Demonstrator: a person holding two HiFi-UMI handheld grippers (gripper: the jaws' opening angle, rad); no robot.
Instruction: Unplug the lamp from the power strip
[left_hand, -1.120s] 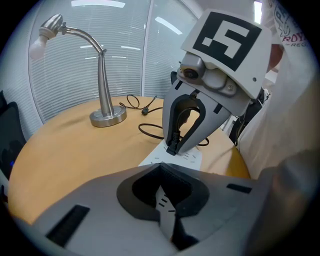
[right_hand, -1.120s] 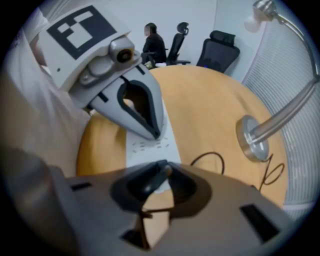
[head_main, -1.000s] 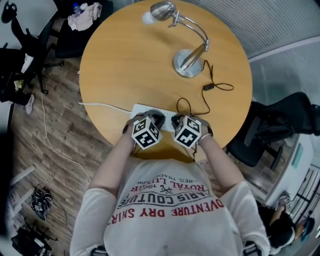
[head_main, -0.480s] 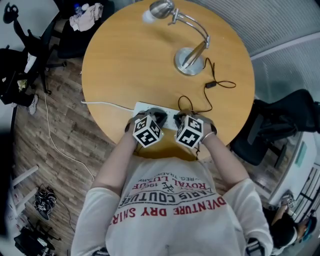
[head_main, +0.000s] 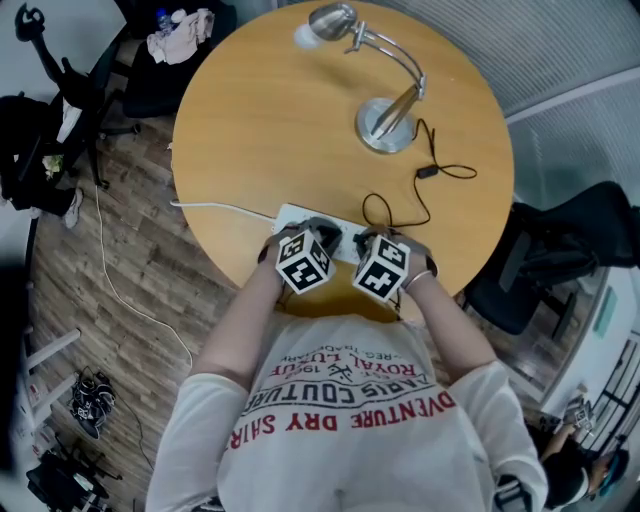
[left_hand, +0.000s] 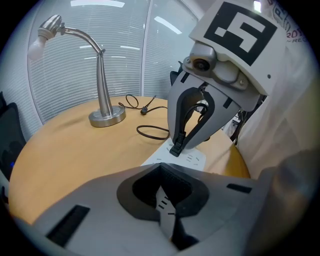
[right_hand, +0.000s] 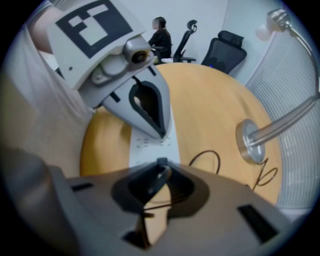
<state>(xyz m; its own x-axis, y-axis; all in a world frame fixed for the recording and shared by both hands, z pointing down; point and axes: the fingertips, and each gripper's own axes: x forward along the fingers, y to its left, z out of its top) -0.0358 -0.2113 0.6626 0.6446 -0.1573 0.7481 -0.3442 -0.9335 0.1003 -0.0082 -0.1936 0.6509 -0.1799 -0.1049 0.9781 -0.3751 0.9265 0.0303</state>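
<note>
- Gripping the black plug (left_hand: 176, 149), the right tool (left_hand: 177, 144) was clamped on it where it stood upright in the white power strip (left_hand: 193, 159) at the bench's (head_main: 260, 130) near edge.
- The strip's long axis ran left to right; its white cable (head_main: 215, 208) trailed off left.
- The left tool (right_hand: 161, 133), jaws together, pressed its tip on the strip.
- The lamp (head_main: 395, 100) stood farther back, neck arching away leftward.
- From above, both tools hid the plug.
- Counted: one lamp, one strip, two tools.
</note>
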